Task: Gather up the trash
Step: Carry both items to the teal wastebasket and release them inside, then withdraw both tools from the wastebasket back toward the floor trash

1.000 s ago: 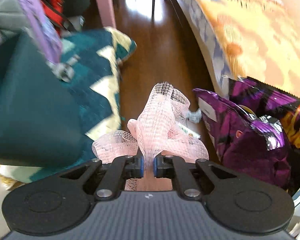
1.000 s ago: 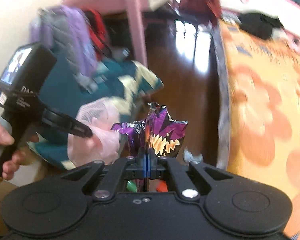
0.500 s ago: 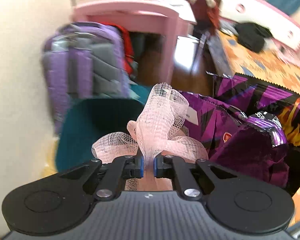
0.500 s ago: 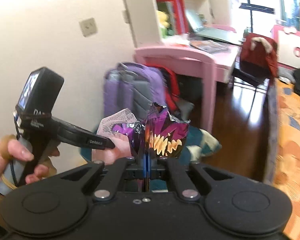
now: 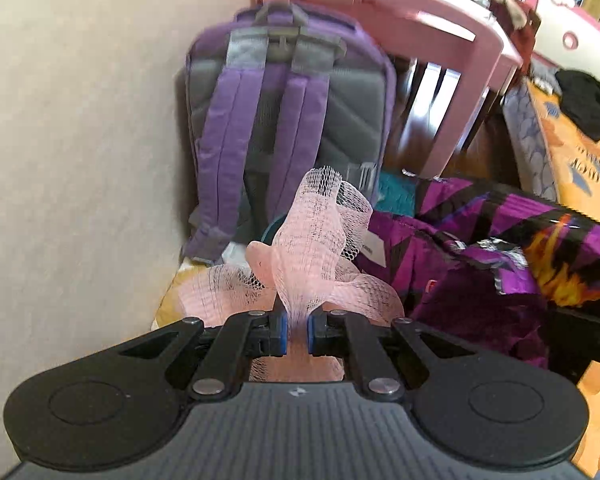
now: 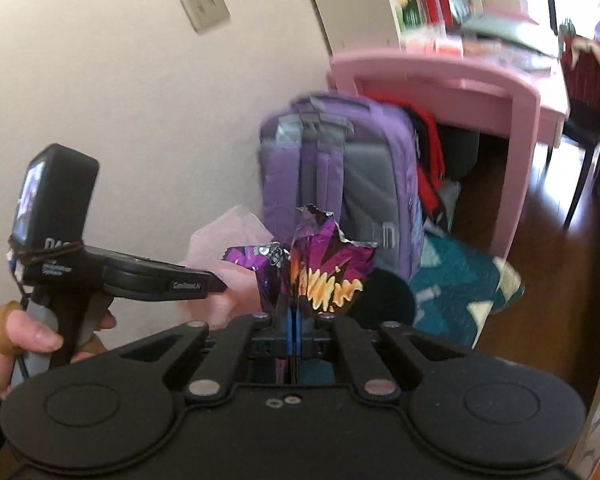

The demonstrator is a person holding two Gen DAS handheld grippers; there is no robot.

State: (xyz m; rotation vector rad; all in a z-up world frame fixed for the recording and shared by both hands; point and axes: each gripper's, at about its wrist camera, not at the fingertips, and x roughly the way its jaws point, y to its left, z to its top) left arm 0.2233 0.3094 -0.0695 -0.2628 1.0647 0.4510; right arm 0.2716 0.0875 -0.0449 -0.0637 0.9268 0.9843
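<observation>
Both loads are clamped, pink mesh netting [image 5: 320, 236] in your left claw [image 5: 296, 330], purple snack bag [image 6: 320, 268] in your right claw [image 6: 293, 330]; carry them level, unsqueezed.

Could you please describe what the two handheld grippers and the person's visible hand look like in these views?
Both the left gripper and right gripper are matte black, with rounded lobes, silver pivot pins and blue pads on the fingers. From the right wrist view, the left one carries a black camera block with a small screen, white lettering and a grey handle. The hand wears an amber ring.
</observation>
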